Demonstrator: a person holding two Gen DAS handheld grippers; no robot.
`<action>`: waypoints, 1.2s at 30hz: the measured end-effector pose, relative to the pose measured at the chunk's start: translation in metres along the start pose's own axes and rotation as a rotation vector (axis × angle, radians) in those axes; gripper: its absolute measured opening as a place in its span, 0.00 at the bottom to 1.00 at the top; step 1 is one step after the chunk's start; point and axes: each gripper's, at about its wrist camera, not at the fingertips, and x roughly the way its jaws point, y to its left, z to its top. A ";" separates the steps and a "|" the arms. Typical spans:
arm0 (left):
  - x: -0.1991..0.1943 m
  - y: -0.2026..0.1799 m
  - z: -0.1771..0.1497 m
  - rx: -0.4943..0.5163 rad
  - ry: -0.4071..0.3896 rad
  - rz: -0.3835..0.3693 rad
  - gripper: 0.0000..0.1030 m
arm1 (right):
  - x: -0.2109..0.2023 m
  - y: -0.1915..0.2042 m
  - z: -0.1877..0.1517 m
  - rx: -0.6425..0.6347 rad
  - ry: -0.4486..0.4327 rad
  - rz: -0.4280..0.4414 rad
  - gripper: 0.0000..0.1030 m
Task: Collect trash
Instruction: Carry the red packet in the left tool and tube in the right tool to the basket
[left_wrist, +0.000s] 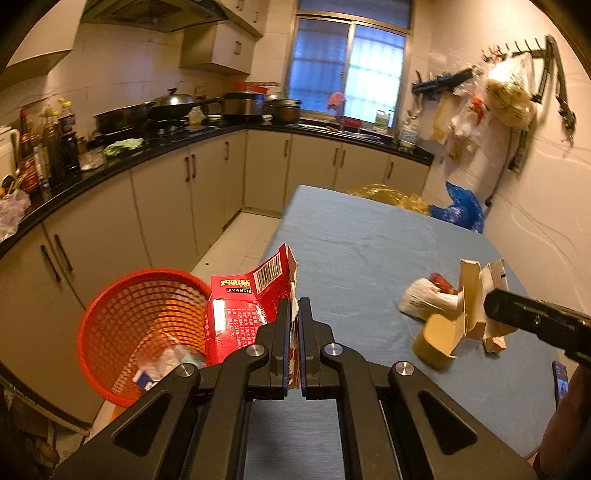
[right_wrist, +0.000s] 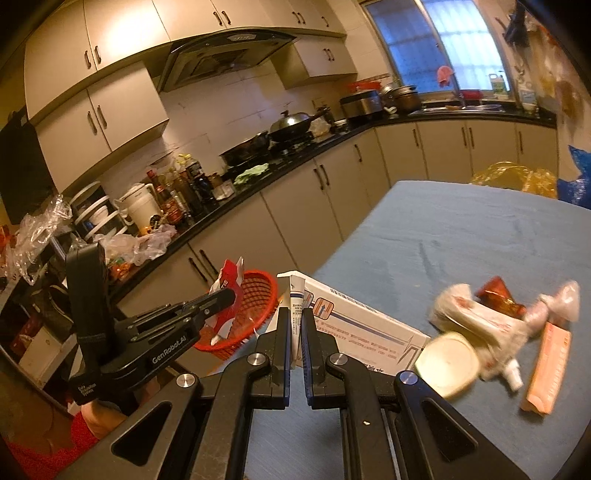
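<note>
- The left gripper (left_wrist: 294, 314) is pinching a torn red carton (left_wrist: 243, 314) by its ragged edge, right beside the red basket (left_wrist: 122, 332) off the table's corner.
- The right gripper (right_wrist: 294, 325) is clamped on a flap of the white box (right_wrist: 369, 332) over the blue table (right_wrist: 461, 236).
- Both look light, thin and crushable; an edge pinch should do.
- Loose wrappers (right_wrist: 480, 325) lie near, probably soft and slippery.

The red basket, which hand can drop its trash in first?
Probably left. The left gripper is shut on a torn red packet right beside the red basket. The right gripper, shut on a white box, is over the table, farther from the basket.
</note>
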 end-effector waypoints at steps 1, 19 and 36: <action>-0.002 0.007 0.001 -0.009 -0.004 0.009 0.03 | 0.004 0.002 0.003 0.004 0.007 0.010 0.06; 0.005 0.126 -0.004 -0.162 -0.003 0.119 0.03 | 0.116 0.101 0.058 -0.013 0.083 0.256 0.06; 0.042 0.160 -0.024 -0.209 0.050 0.139 0.09 | 0.232 0.100 0.052 0.166 0.207 0.343 0.10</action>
